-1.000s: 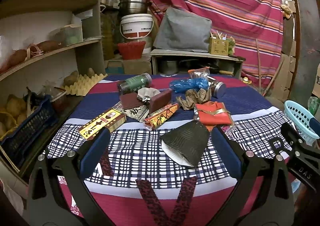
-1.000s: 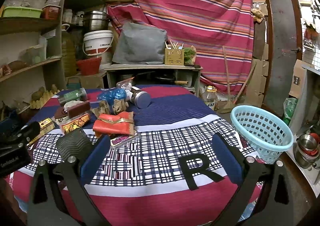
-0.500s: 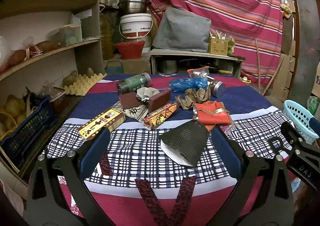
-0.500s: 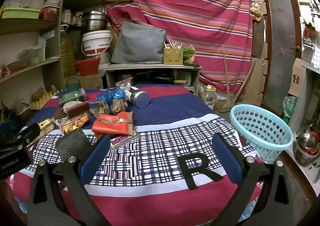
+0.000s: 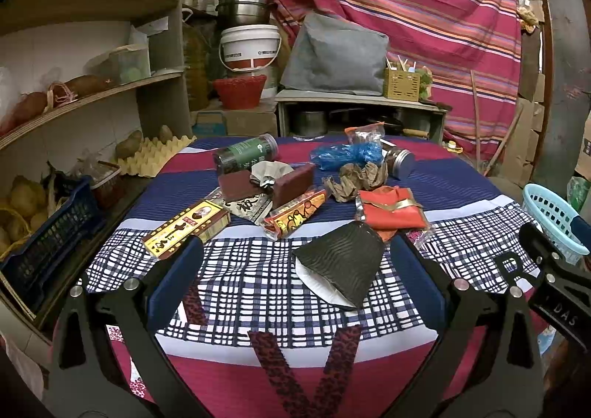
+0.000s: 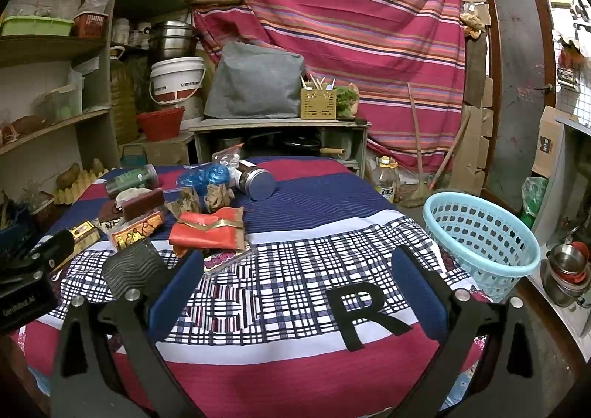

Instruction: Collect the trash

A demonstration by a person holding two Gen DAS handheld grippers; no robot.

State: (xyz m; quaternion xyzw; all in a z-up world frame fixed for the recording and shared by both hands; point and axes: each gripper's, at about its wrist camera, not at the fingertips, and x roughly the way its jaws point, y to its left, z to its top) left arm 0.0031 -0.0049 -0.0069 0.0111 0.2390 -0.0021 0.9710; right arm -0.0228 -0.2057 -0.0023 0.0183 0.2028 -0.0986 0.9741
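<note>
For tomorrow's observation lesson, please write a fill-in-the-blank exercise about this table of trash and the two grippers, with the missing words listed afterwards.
1. The left gripper and the right gripper both have their jaws ____.
2. The light blue basket stands off the table's ____ side.
3. The black pouch lies between the fingers of the ____ gripper.
4. The big black letter on the tablecloth is ____.

Missing words: open; right; left; R
</note>
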